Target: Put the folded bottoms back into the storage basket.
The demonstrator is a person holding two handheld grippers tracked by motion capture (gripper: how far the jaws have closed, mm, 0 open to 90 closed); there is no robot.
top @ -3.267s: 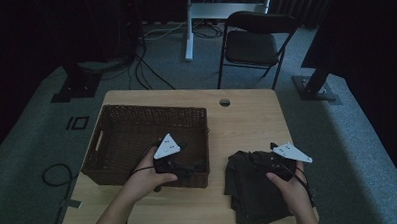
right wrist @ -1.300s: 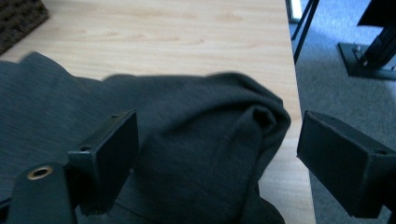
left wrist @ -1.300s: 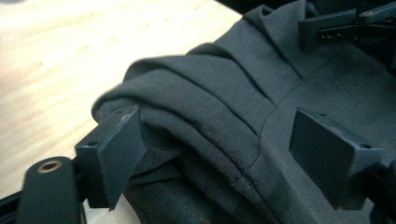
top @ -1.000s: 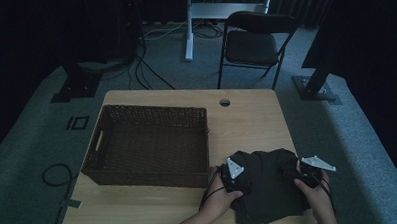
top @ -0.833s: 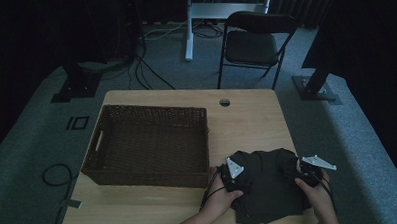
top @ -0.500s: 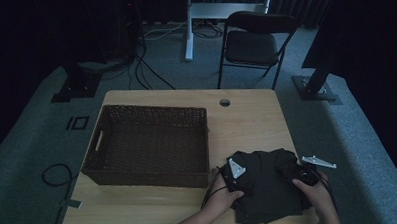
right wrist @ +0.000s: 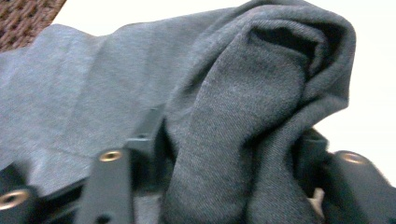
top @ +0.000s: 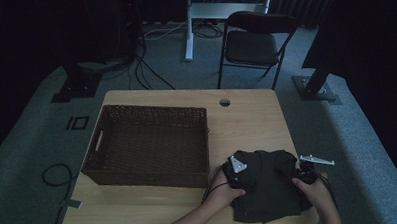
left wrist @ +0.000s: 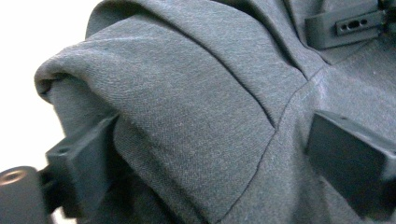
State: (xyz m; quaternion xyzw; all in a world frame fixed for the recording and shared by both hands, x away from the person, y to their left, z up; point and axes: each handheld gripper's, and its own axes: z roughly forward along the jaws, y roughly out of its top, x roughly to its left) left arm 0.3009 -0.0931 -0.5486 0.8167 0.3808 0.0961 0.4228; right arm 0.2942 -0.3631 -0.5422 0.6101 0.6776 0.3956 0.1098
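Dark grey garment (top: 266,187) bunched at table's (top: 246,118) near right corner, just right of wicker basket (top: 147,144). Right tongs (right wrist: 229,154) just closed, pinching thick fold of cloth. Left tongs (left wrist: 201,158) spread wide around fold at garment's left edge, not squeezing.

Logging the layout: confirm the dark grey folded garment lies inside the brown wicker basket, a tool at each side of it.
Not inside. The high view shows the dark grey folded garment on the wooden table, right of the brown wicker basket. The left tool and right tool do flank it.
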